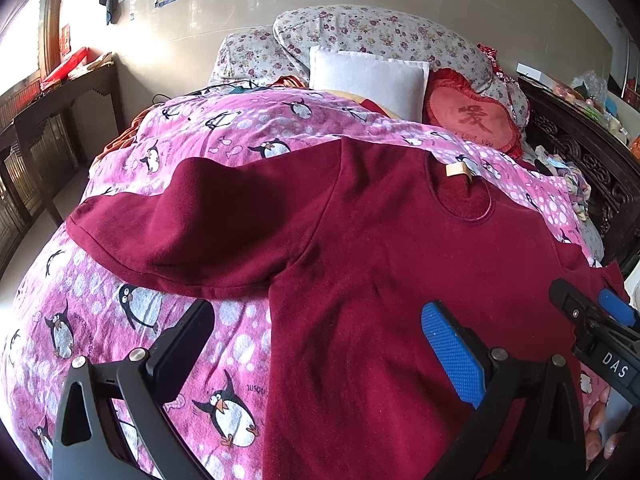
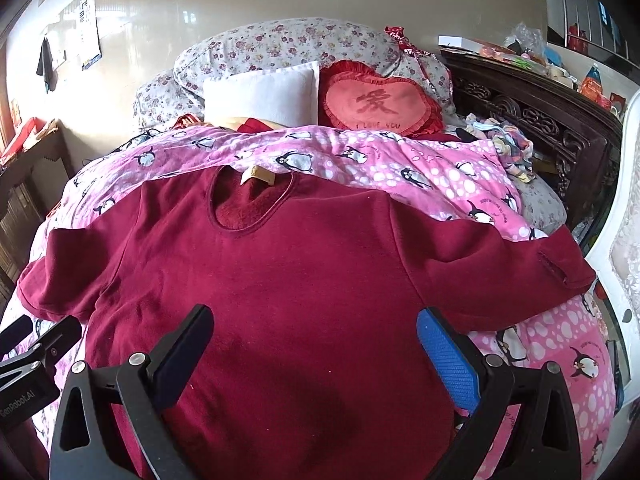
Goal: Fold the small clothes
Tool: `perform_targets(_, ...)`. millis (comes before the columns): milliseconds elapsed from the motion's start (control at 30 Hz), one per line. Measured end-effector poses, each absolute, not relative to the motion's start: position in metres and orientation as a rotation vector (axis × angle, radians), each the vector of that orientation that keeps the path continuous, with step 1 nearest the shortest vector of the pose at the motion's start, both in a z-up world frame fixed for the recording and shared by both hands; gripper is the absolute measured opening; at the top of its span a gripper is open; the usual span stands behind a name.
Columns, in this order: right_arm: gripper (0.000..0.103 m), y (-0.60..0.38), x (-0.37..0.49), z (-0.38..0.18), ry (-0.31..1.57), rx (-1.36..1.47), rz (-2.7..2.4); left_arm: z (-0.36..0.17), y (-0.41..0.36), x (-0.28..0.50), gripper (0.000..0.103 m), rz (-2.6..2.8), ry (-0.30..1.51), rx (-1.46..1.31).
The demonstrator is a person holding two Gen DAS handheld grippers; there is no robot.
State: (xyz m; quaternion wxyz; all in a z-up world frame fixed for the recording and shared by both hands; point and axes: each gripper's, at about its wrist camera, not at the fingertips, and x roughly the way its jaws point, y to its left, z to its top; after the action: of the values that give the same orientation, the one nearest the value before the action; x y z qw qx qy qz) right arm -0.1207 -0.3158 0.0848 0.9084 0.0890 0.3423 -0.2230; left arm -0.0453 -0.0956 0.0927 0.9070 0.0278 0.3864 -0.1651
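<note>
Pink penguin quilt (image 2: 400,168) on bed, maroon top (image 2: 304,280) spread flat, pillows behind, both hand-held grippers (image 1: 320,344) (image 2: 316,344) seemingly empty, agape

Bed (image 2: 544,200) carried a pink penguin-print blanket (image 2: 400,168) spread over most of its top. Dark red sweatshirt (image 2: 280,280) lay flat on the blanket — front up, both sleeves out sideways. At the head end: floral pillows (image 2: 280,48), a white cushion (image 2: 260,96), a red heart-shaped cushion (image 2: 376,104) — crumpled small clothes (image 2: 508,148) beside them.
</note>
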Motion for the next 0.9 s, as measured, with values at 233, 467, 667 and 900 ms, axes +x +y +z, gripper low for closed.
perform_targets(233,0.103,-0.309,-0.114,0.085,0.709,0.171,-0.455,0.091,-0.093,-0.040,0.103,-0.338,0.807,0.047)
perform_targets(467,0.103,-0.304,-0.107,0.082,0.715,0.171,-0.446,0.090,-0.088,-0.037,0.103,-0.327,0.810,0.030)
perform_targets(667,0.103,-0.301,-0.101,0.079,0.723,0.176,-0.437,0.087,-0.077,-0.031,0.103,-0.306,0.816,0.017)
perform_targets(900,0.103,-0.295,-0.093,0.075,0.736,0.175,-0.421,0.087,-0.061,-0.025,0.103,-0.279,0.824,0.000)
